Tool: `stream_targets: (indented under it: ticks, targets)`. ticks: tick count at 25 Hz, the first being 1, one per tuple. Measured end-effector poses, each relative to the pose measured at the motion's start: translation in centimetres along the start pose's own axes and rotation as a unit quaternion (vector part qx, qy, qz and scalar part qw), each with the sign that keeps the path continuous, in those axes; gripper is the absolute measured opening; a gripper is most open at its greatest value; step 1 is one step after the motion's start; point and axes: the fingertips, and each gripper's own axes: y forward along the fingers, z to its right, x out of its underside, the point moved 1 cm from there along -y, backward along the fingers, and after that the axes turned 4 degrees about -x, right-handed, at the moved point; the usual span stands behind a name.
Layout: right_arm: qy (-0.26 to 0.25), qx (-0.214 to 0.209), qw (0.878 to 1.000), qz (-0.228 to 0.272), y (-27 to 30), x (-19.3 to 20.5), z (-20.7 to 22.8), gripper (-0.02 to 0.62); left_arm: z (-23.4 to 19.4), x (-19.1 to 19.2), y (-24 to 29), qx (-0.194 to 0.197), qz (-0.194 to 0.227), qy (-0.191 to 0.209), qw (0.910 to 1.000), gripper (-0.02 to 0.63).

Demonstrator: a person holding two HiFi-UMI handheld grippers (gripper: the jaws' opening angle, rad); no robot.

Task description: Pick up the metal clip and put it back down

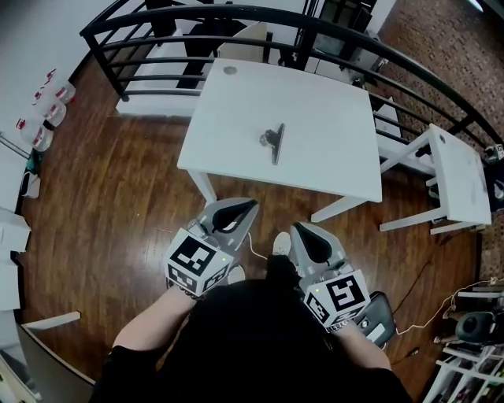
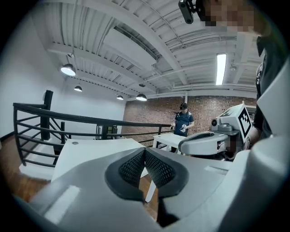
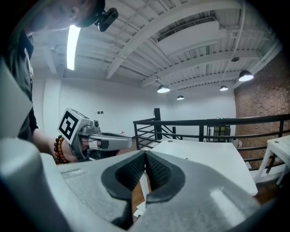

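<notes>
A dark metal clip (image 1: 272,140) lies near the middle of a white table (image 1: 236,149), seen only in the head view. Both grippers hang in front of the person's body, short of the table's near edge. My left gripper (image 1: 250,206) is shut with nothing between its pads, and its tip (image 2: 144,152) points level over the white table (image 2: 90,152). My right gripper (image 1: 298,229) is also shut and empty, with its tip (image 3: 145,154) aimed over the table (image 3: 204,158). The clip is not visible in either gripper view.
A black metal railing (image 1: 260,24) curves behind the table. A smaller white table (image 1: 457,169) stands to the right. Wooden floor (image 1: 110,197) lies all round. White containers (image 1: 47,110) sit at the far left. A person (image 2: 183,122) stands far off by the brick wall.
</notes>
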Motion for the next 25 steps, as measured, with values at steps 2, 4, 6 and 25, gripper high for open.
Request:
stream_targets:
  ticks: [2,4,6,25]
  targets:
    - [0.006,-0.010,1.000,-0.003,1.4,-0.2,2.0,-0.011,-1.0,-0.2,2.1,-0.005,-0.010,0.000,0.9999,0.015]
    - [0.009,-0.022,1.000,-0.003,2.7,-0.4,4.4,-0.011,-1.9,-0.5,4.6,-0.013,-0.018,-0.003,0.9997,0.015]
    - [0.011,-0.036,0.999,-0.003,3.9,-0.7,6.5,-0.011,-2.9,-0.4,7.0,-0.022,-0.027,-0.013,0.9993,0.015]
    - [0.058,-0.140,0.987,-0.048,12.8,-0.4,25.2,-0.011,-15.2,4.7,23.5,-0.159,-0.146,-0.153,0.9644,0.096]
